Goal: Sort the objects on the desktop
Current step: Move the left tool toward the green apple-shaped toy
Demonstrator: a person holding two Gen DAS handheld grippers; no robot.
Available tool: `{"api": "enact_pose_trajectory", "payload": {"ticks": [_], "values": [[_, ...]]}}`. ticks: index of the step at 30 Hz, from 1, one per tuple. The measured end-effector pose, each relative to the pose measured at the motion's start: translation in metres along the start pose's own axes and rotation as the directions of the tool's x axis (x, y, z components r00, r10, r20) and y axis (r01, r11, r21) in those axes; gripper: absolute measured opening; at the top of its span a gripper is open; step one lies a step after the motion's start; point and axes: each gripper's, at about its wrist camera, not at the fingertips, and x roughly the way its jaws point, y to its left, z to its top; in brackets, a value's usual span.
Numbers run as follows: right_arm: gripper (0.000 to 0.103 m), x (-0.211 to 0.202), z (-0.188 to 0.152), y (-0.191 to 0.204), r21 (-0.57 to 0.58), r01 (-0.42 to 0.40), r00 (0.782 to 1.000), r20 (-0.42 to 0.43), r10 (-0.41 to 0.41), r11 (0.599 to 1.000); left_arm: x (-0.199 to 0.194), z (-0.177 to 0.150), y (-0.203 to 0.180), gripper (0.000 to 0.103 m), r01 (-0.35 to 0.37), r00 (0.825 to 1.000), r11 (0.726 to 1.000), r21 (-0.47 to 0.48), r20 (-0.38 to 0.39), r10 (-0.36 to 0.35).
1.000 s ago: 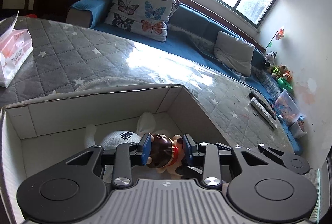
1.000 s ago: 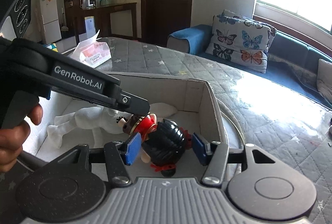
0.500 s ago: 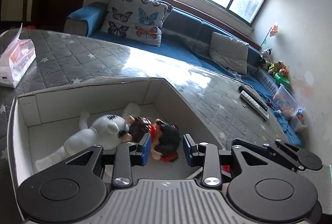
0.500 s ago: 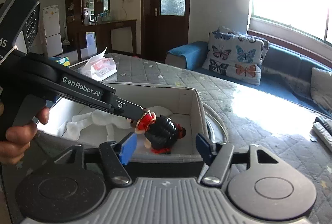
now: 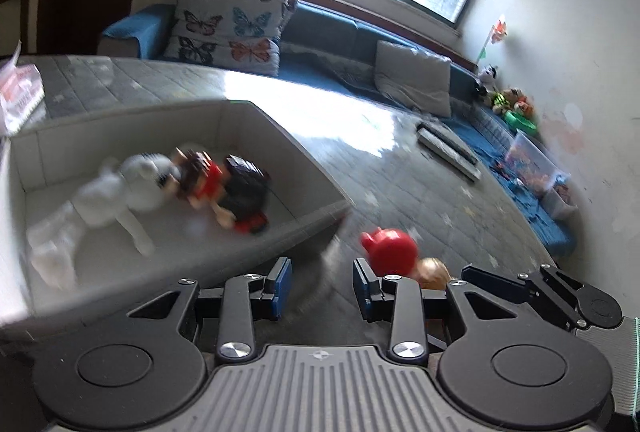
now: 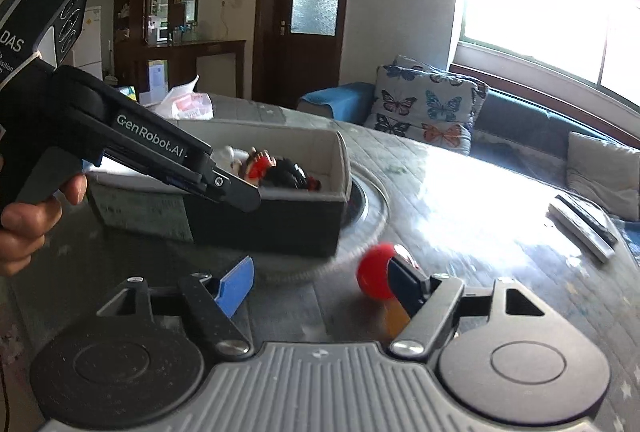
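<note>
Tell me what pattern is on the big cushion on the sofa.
Butterflies, in blue, pink, orange and dark tones on a pale cushion; the left wrist view shows it best.

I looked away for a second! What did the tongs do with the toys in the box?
The left tongs let go of the red-and-black doll and pulled back out of the box, jaws open. The right tongs backed away too, open, toward a red-capped toy on the table. The white plush stayed in the box.
</note>
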Motion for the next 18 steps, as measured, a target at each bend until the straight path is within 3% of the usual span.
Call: {"api": "enact_pose_trajectory", "payload": {"ticks": [8, 18], "values": [[0.08, -0.024, -0.033, -0.014, 0.047, 0.071, 0.997, -0.004, -0.071, 0.996, 0.016, -0.031, -0.031, 0.037, 0.039, 0.996, 0.999, 0.025, -0.076, -0.037], [0.08, -0.041, -0.063, -0.047, 0.155, 0.152, 0.988, -0.032, -0.148, 0.976, 0.037, -0.046, -0.066, 0.037, 0.105, 0.986, 0.993, 0.056, -0.138, -0.096]]}}
